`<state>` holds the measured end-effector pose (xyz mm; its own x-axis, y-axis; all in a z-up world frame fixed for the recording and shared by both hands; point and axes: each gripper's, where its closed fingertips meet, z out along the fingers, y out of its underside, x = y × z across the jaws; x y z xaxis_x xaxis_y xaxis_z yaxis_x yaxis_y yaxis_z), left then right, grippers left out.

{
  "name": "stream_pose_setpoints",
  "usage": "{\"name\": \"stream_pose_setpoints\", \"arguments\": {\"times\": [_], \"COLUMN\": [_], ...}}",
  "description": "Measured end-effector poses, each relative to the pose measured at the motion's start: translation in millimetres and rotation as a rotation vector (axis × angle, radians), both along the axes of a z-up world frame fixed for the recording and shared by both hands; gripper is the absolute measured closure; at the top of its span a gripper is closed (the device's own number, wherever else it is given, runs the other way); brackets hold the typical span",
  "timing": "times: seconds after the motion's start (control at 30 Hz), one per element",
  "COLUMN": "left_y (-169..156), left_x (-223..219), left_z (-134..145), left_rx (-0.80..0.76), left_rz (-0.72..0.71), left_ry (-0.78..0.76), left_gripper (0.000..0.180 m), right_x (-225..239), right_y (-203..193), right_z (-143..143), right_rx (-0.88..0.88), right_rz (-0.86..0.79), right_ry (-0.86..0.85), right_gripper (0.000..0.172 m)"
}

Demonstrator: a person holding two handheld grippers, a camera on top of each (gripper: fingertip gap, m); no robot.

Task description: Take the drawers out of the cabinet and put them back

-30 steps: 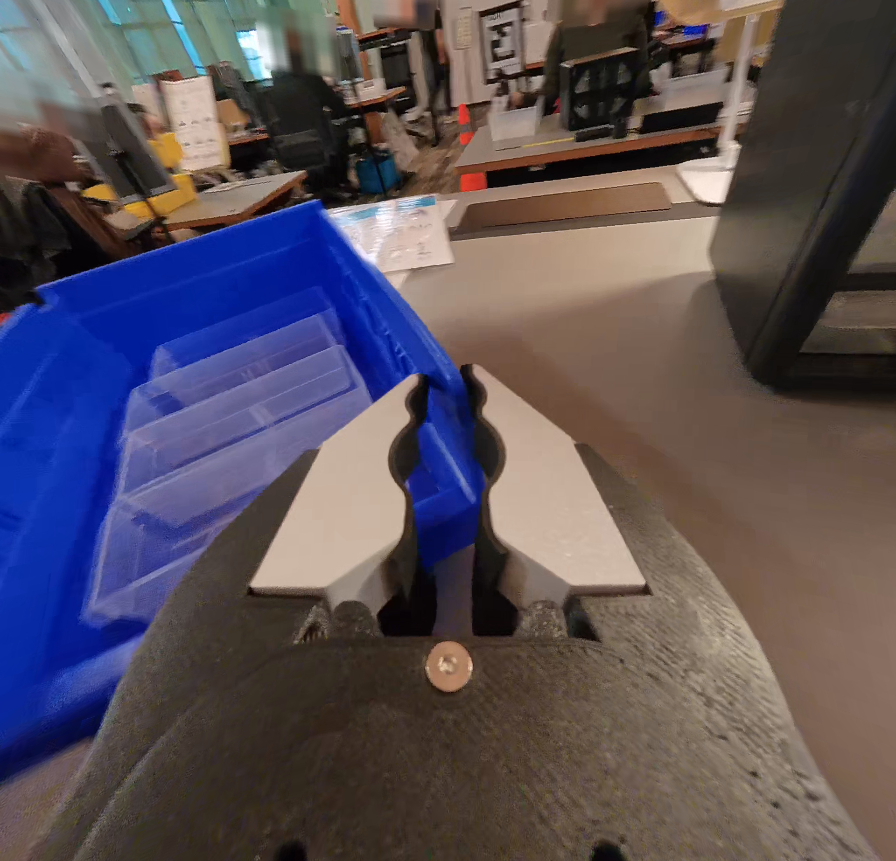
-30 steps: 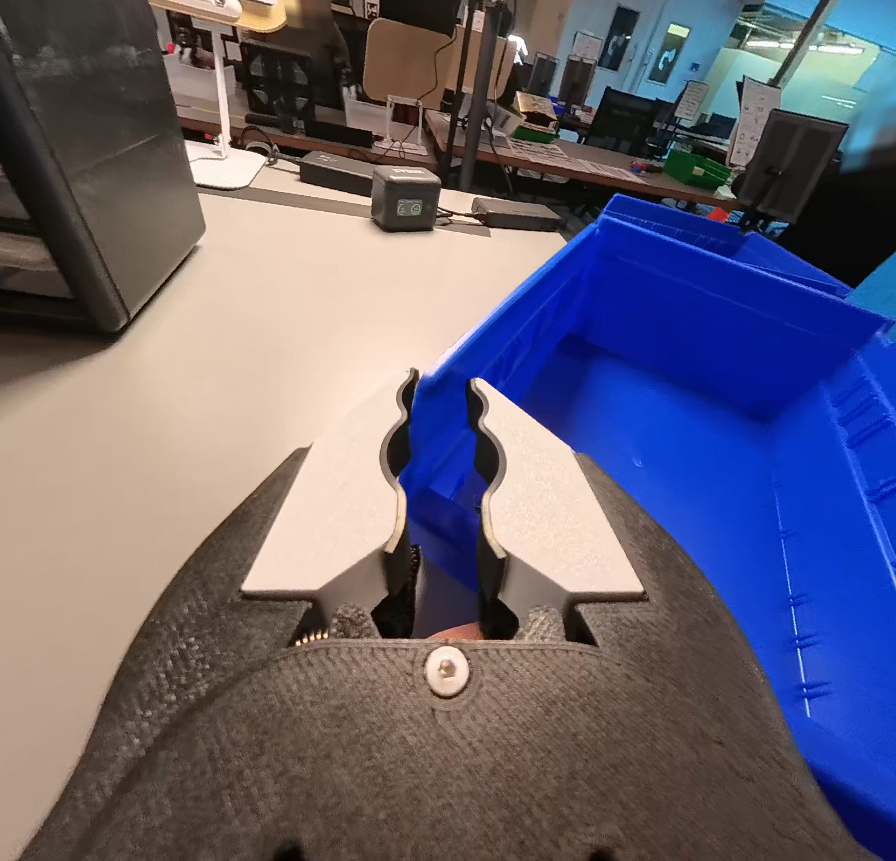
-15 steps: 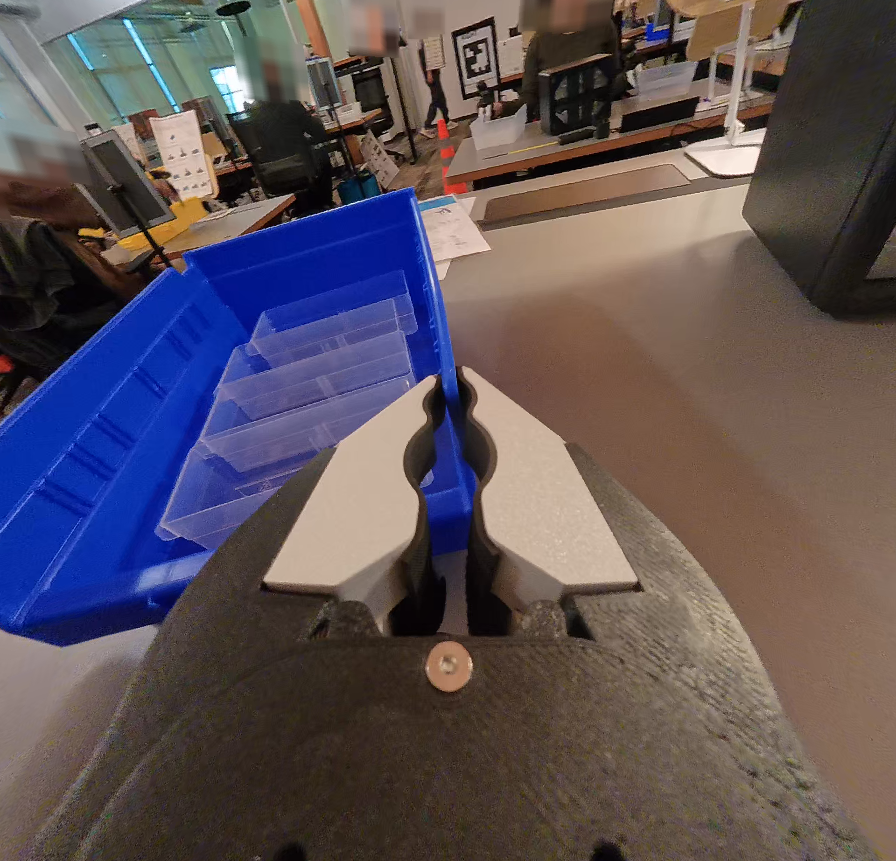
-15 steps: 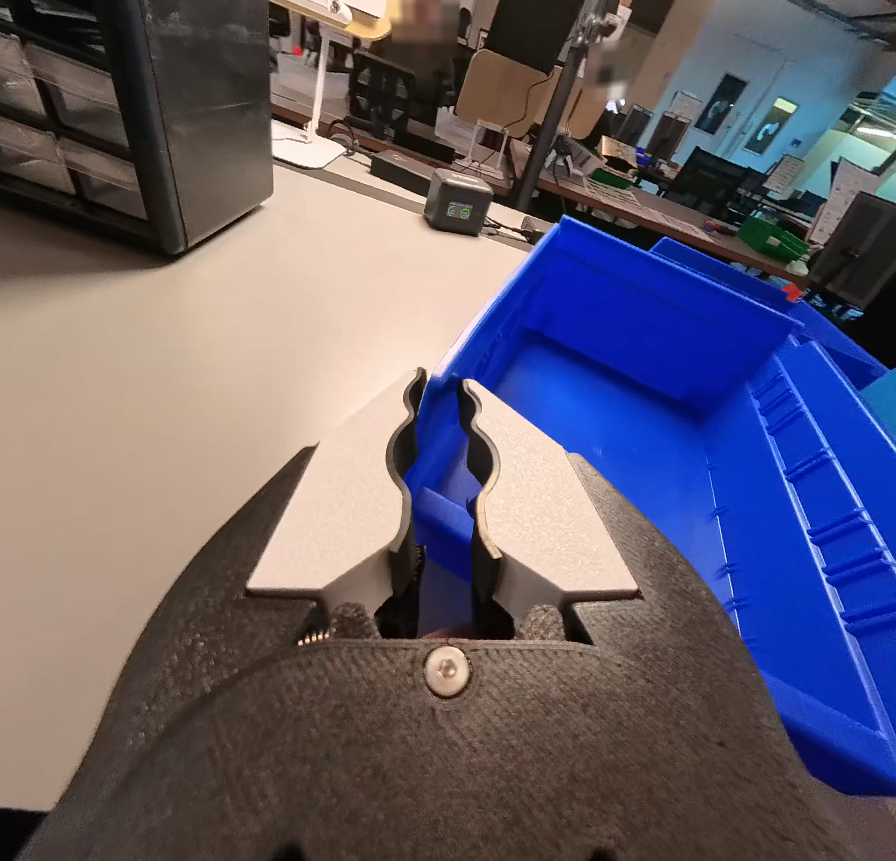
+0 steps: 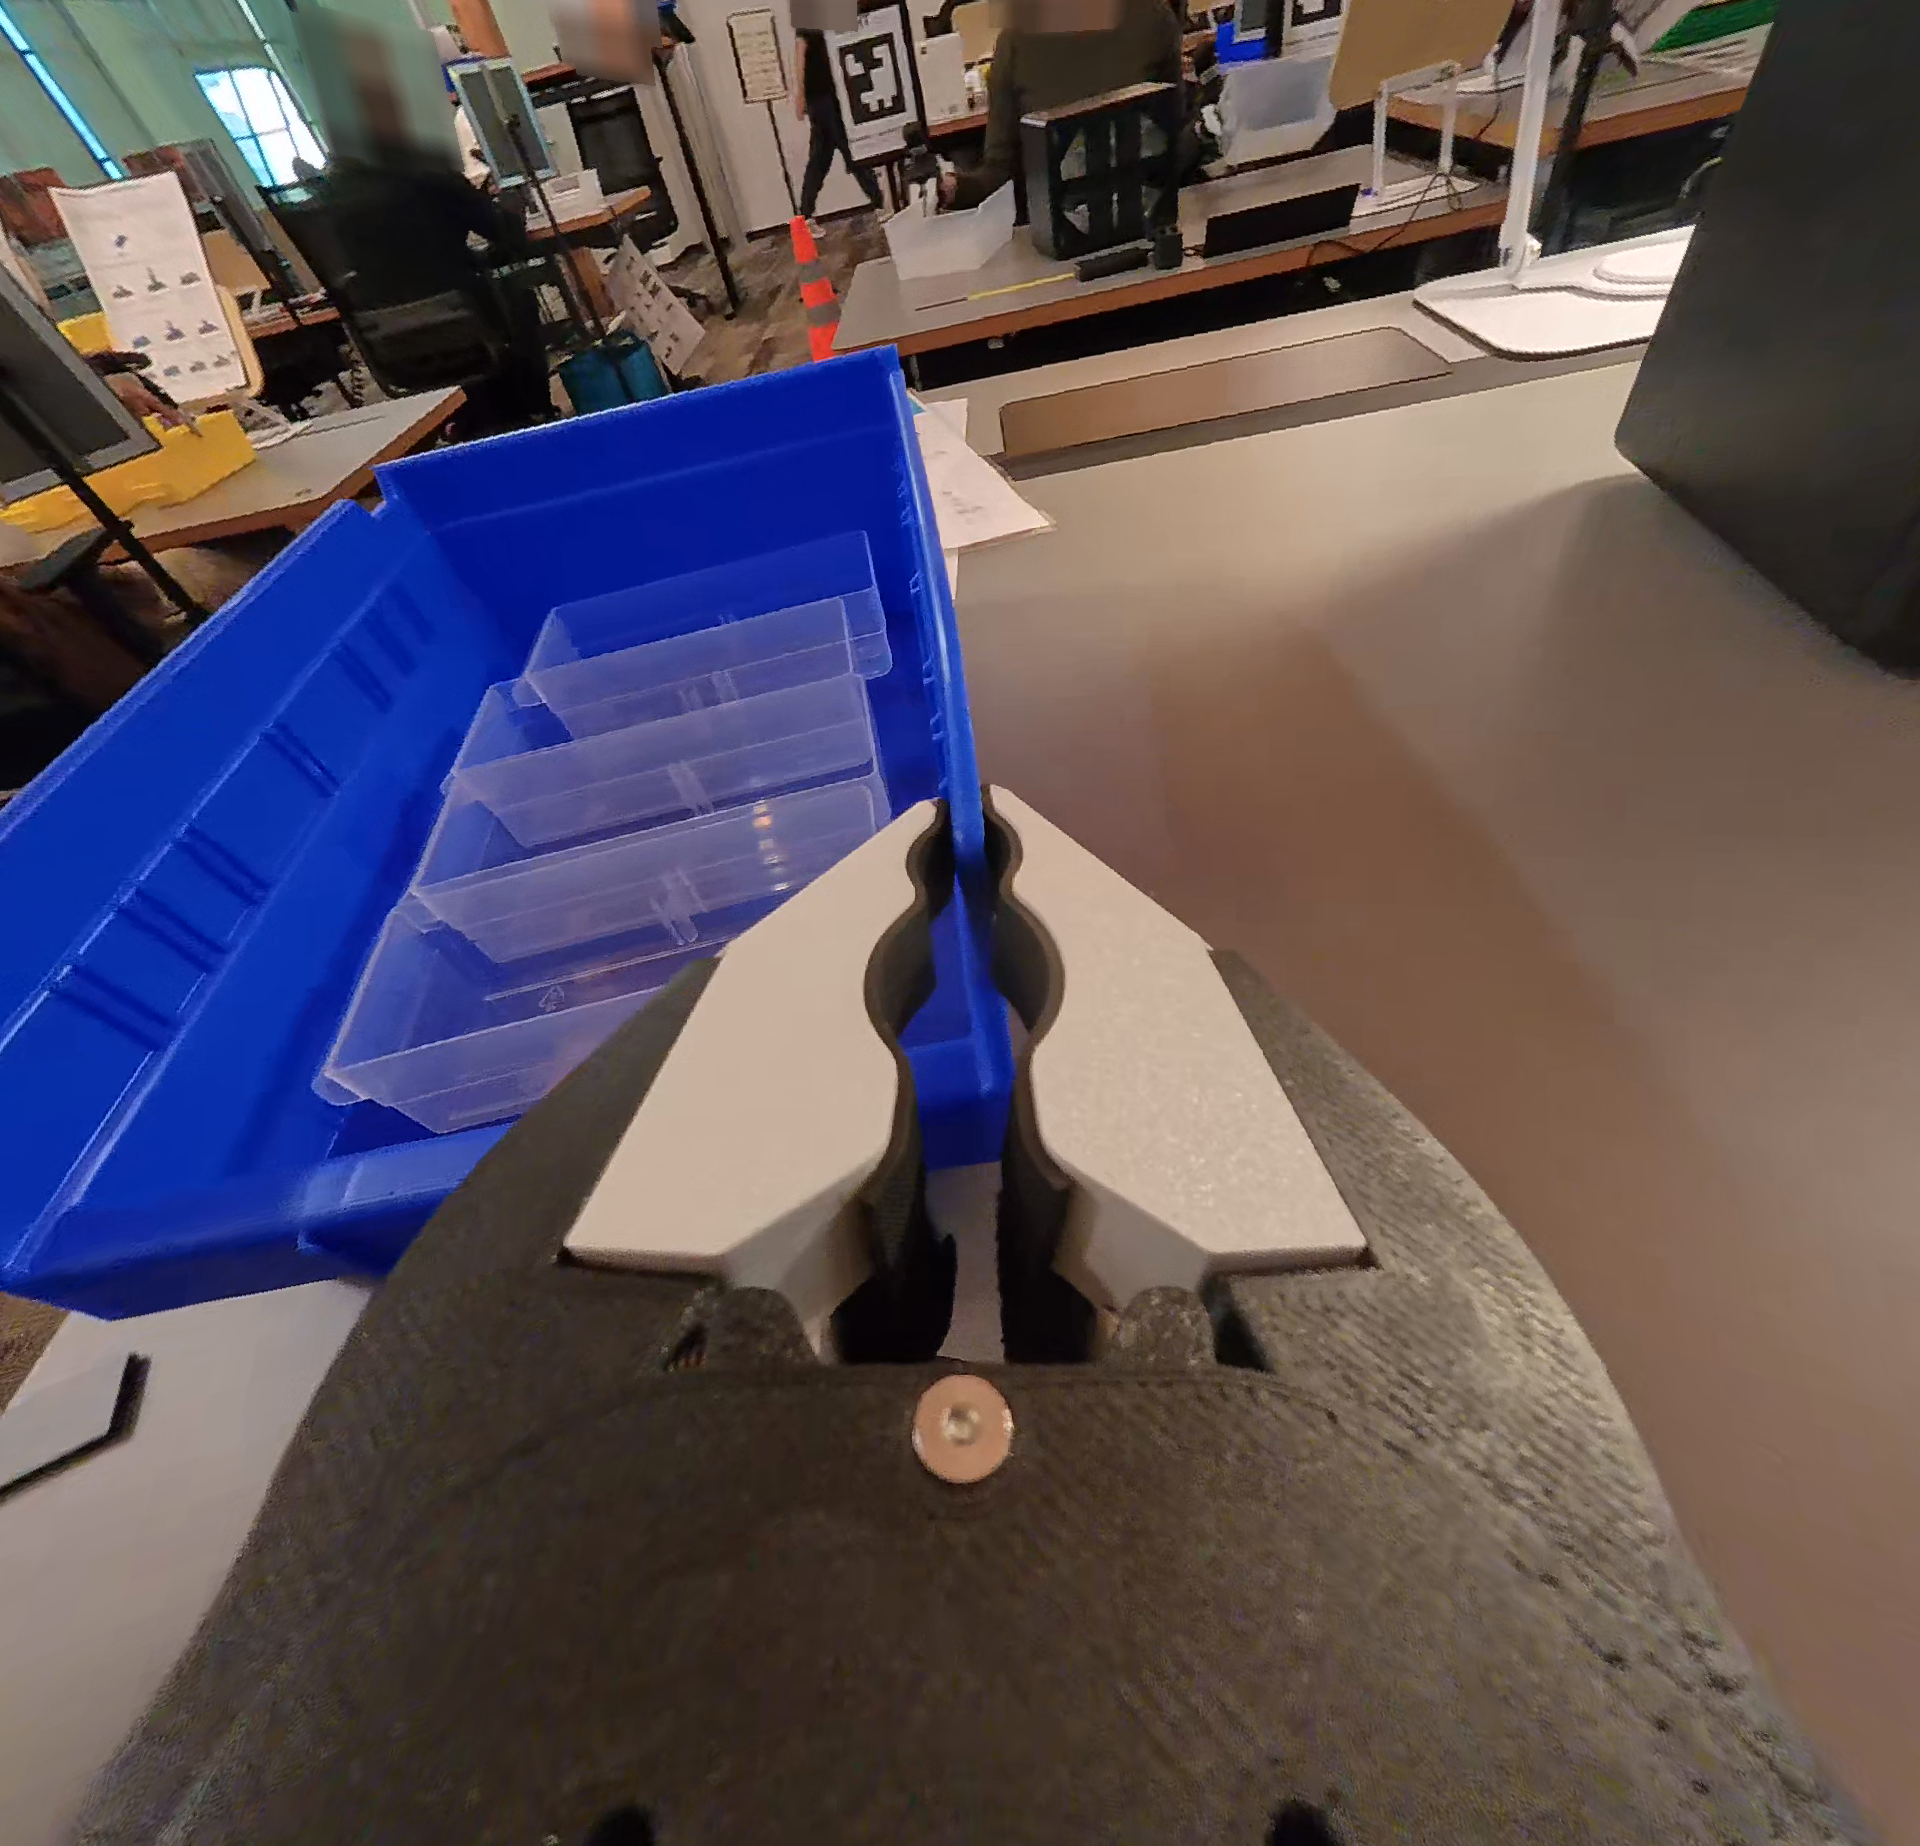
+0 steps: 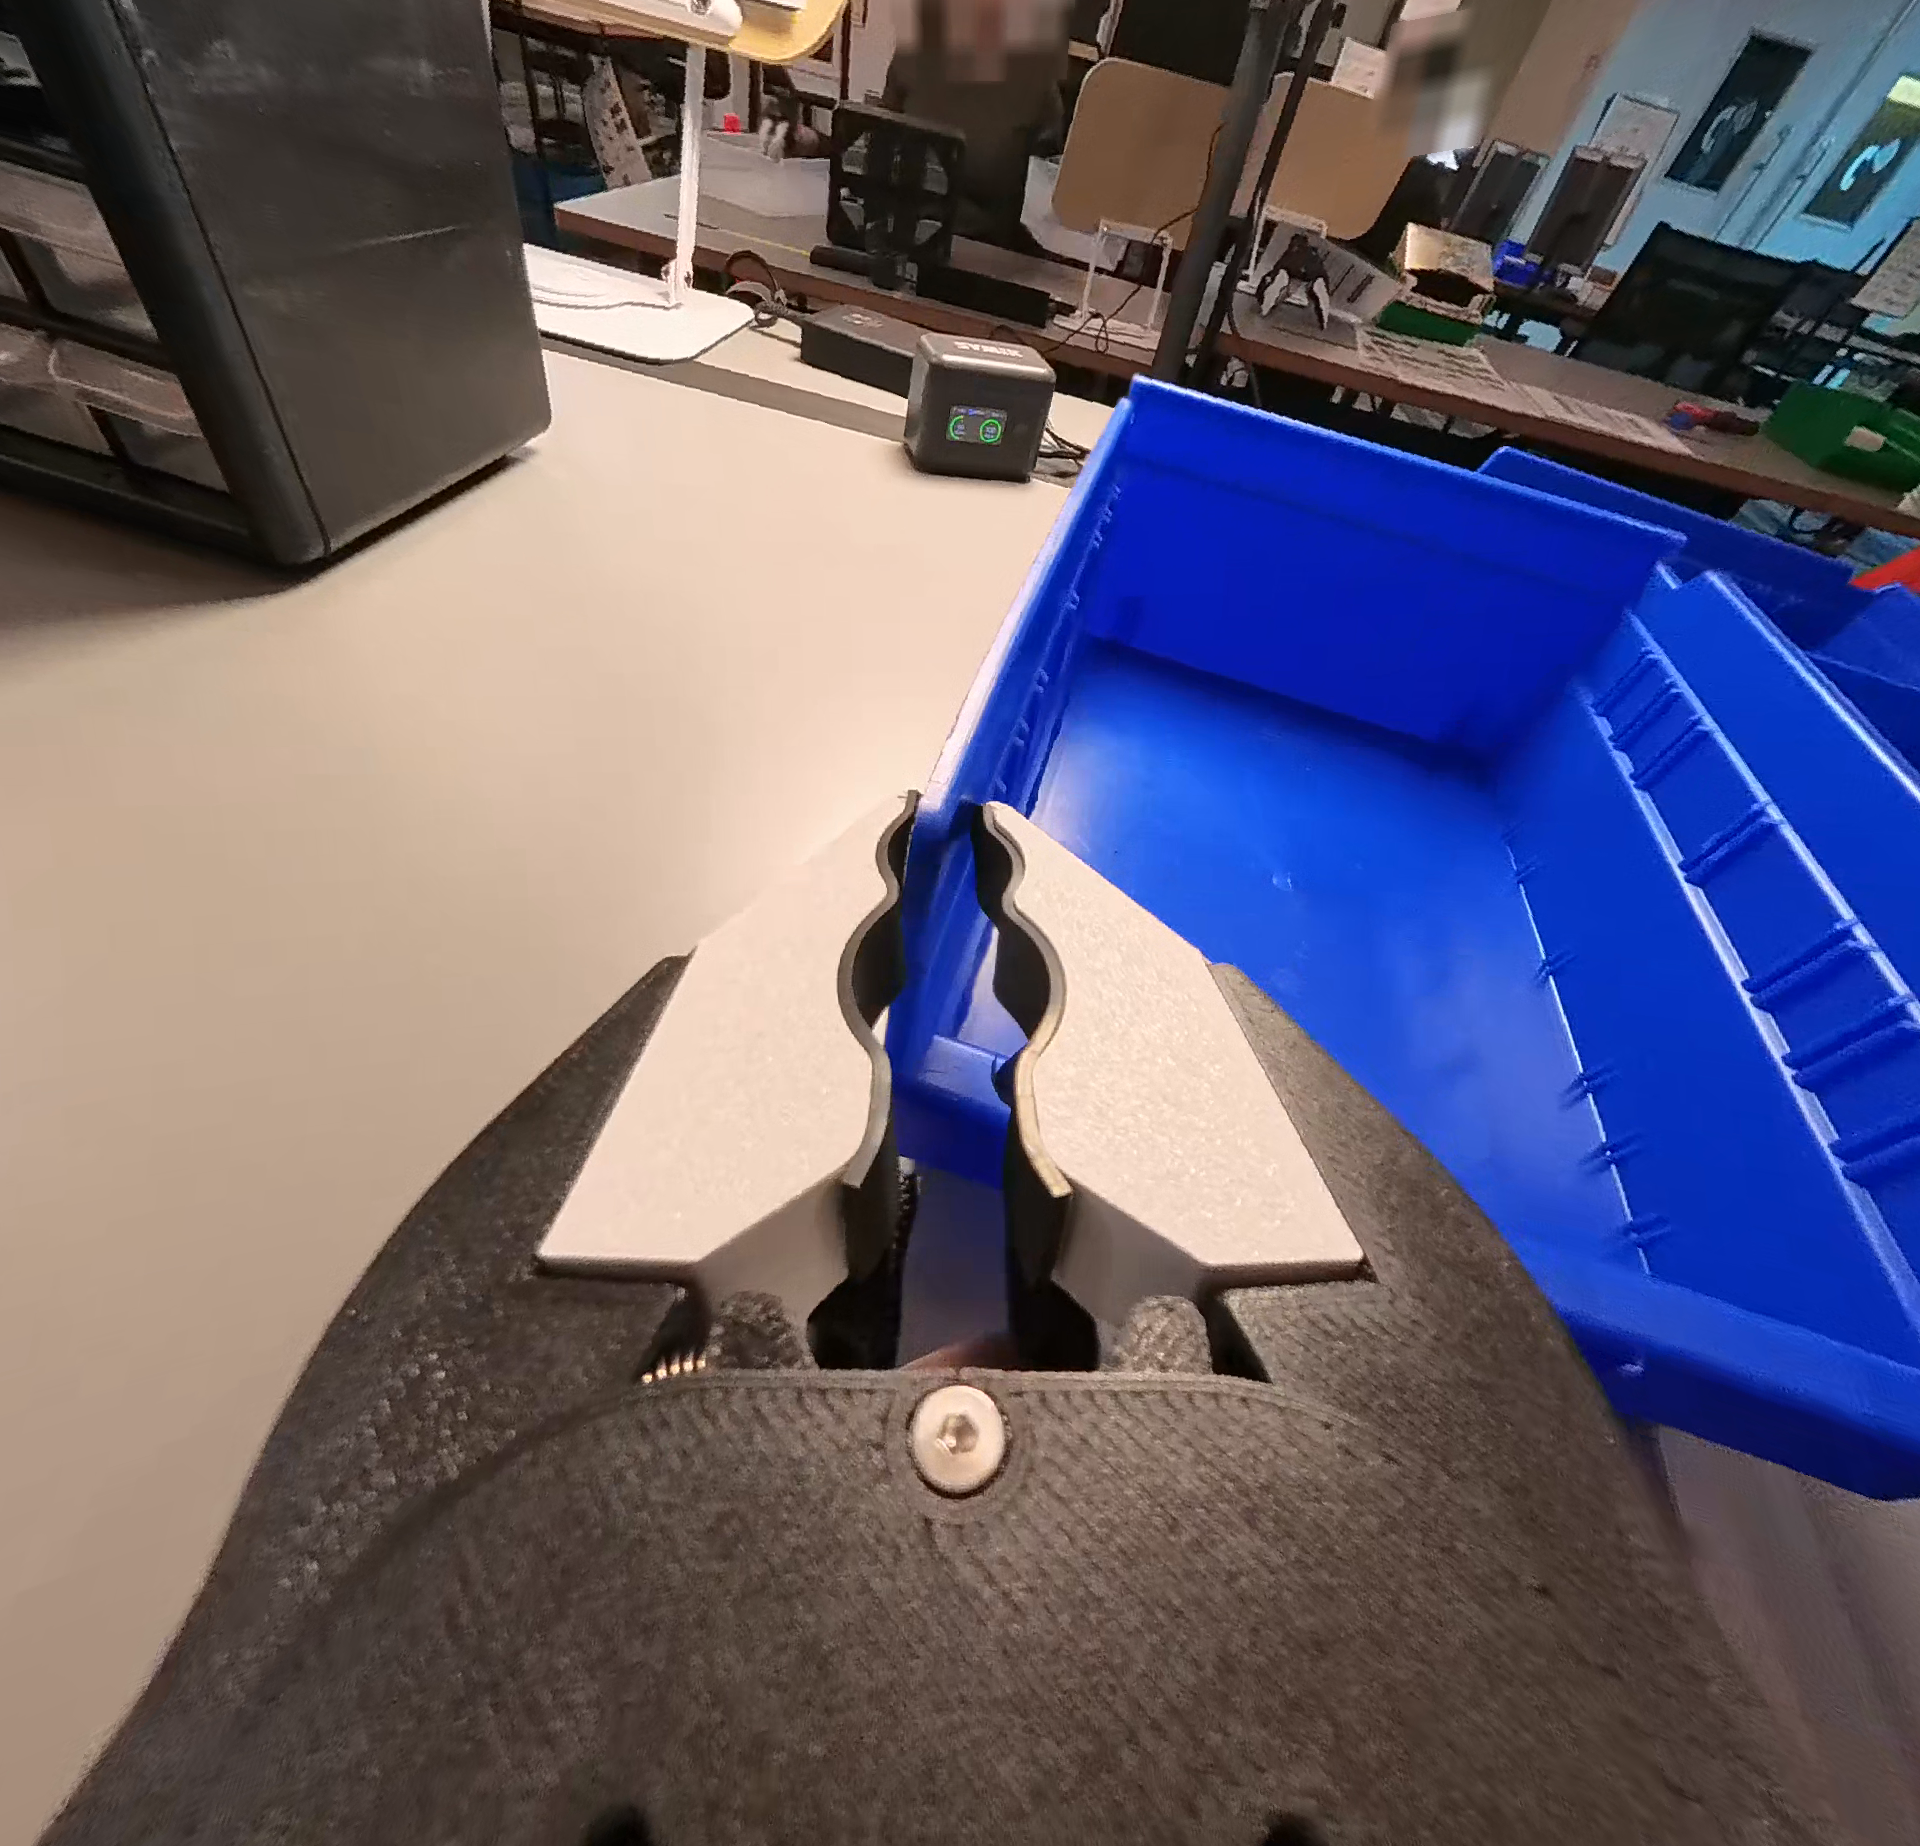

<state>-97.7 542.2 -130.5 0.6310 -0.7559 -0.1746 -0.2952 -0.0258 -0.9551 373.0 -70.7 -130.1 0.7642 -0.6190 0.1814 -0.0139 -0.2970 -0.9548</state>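
Note:
In the left wrist view, my left gripper is shut on the right side wall of a blue bin, both pads pressed on the thin rim. Several clear plastic drawers lie in a row inside this bin. In the right wrist view, my right gripper is shut on the left side wall of an empty blue bin, near its front corner. The black cabinet stands at the far left on the table, with some drawers still in it. It also shows at the right edge of the left wrist view.
A grey power unit and a white lamp base sit at the table's back. Another blue bin stands right of the empty one. A paper sheet and a dark mat lie beyond the left bin. People work at desks behind.
Both grippers have closed onto their bin walls: the left first, the right narrowing until now. Both views have swung, and the bins now lie straighter ahead.

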Motion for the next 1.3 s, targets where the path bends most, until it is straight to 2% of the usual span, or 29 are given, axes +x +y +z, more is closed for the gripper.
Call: {"name": "stream_pose_setpoints", "arguments": {"times": [0.27,0.43,0.53,0.63,0.7,0.87,1.03,1.17,1.23,1.3], "left_y": [18.0,17.2,3.9,-18.6,-36.2,-73.9,-81.4,-52.9,-27.8,-6.6], "left_x": [-6.9,-11.8,-16.4,-18.1,-8.0,60.8,145.4,205.1,231.3,250.4], "left_z": [0.0,3.5,27.9,59.1,74.8,86.3,106.1,124.4,109.6,79.4], "left_rx": [0.004,0.015,0.081,0.135,0.158,0.125,0.08,0.046,0.024,-0.019], "left_rz": [-0.058,-0.033,-0.018,-0.045,-0.1,-0.311,-0.45,-0.483,-0.458,-0.427], "left_ry": [0.018,0.002,-0.087,-0.173,-0.184,-0.151,-0.262,-0.418,-0.441,-0.437], "left_gripper": [0.179,0.175,0.148,0.144,0.143,0.133,0.133,0.133,0.132,0.132], "right_x": [4.7,5.9,-4.1,-23.5,-45.8,-103.9,-151.6,-178.4,-186.3,-193.4], "right_y": [-3.2,-6.2,-10.4,-17.8,-8.8,67.7,175.8,255.1,288.2,316.4], "right_z": [-0.3,0.8,14.4,36.4,52.0,72.8,77.1,79.5,85.1,89.4], "right_rx": [0.033,0.025,0.057,0.046,0.045,0.127,0.271,0.357,0.4,0.436], "right_rz": [0.005,-0.016,-0.011,-0.007,0.056,0.304,0.519,0.631,0.66,0.687], "right_ry": [0.024,0.015,-0.013,-0.072,-0.103,-0.089,-0.004,0.057,0.056,0.05], "right_gripper": [0.161,0.162,0.146,0.136,0.13,0.108,0.094,0.089,0.089,0.09]}}
